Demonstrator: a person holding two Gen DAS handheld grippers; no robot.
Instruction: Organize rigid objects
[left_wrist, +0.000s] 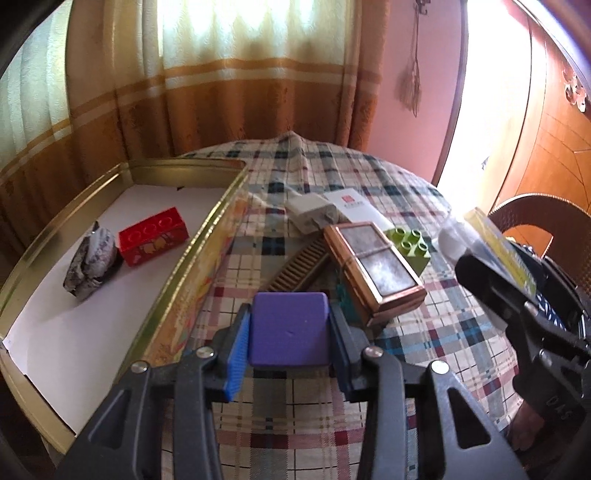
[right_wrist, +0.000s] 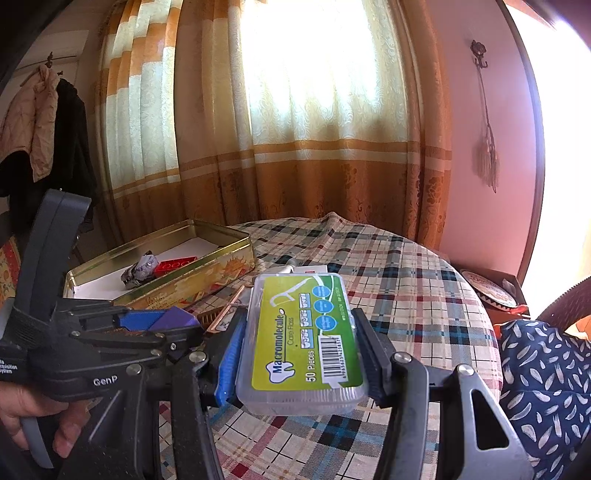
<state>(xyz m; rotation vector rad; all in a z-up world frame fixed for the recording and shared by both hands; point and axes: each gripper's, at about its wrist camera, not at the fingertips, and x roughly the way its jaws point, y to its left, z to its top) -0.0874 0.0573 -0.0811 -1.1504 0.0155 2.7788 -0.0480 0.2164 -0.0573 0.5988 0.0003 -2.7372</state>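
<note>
The purple block (left_wrist: 290, 328) looks matt and smooth, like foam or soft plastic. The tin (left_wrist: 207, 229) is glossy gold metal, lined with white paper. The floss box (right_wrist: 301, 343) is clear glossy plastic with a printed paper label. A checked cloth (left_wrist: 369, 173) covers the table. The green brick (left_wrist: 410, 245) is shiny plastic.

The left gripper (left_wrist: 290, 330) has its jaws closed on a purple block (left_wrist: 289, 328), pads pressed to both sides, above the plaid-clothed table (left_wrist: 424, 354). To the left stands an open gold tin (left_wrist: 207, 236) holding a red brick (left_wrist: 153, 236) and a crumpled grey lump (left_wrist: 90, 266), perhaps foil. Beyond the block lie a brown comb (left_wrist: 299, 267), a copper-framed box (left_wrist: 373, 266), a green brick (left_wrist: 410, 245) and a white box (left_wrist: 354, 206). At the right edge the right gripper (left_wrist: 517, 295) carries a clear case (left_wrist: 495, 247) with a yellow-green label.
</note>
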